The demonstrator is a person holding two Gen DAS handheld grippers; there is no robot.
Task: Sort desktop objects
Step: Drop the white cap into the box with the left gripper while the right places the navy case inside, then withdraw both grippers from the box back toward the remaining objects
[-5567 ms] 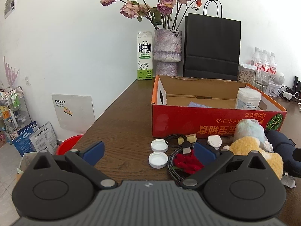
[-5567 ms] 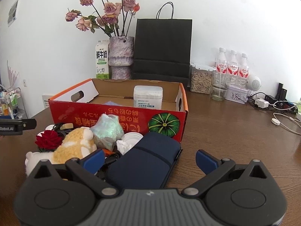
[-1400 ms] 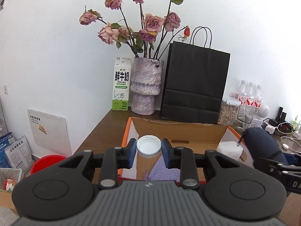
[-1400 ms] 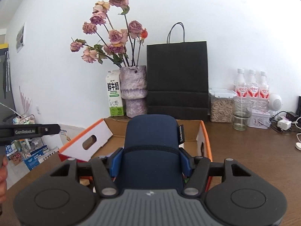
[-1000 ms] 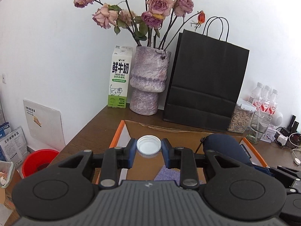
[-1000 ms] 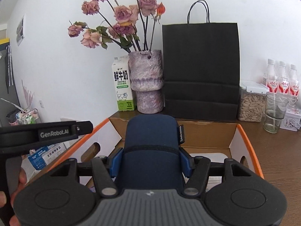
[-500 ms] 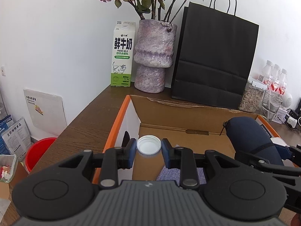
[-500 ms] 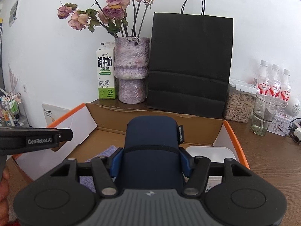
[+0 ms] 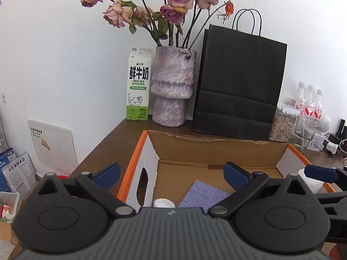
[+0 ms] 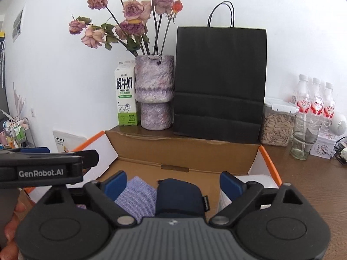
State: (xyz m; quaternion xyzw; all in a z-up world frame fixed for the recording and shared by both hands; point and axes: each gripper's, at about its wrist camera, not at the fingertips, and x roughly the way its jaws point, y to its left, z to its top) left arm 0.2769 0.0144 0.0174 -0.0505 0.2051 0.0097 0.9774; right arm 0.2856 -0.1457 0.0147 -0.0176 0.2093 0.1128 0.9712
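Cardboard box [image 9: 216, 149] on desk [image 9: 112, 143]. Inside box: white cap [image 9: 163, 203] near left wall, cloth [image 9: 203, 196] right of cap, pouch [image 10: 179, 197] right of cloth, plastic container [image 10: 258, 178] at right wall. Behind box, left to right: milk carton [image 9: 138, 84], vase [image 9: 172, 86], paper bag [image 9: 238, 82], jar [image 10: 277, 124], glass [image 10: 304, 138], bottles [image 10: 314, 99].

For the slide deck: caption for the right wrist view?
Right tongs open above navy pouch lying in the cardboard box.
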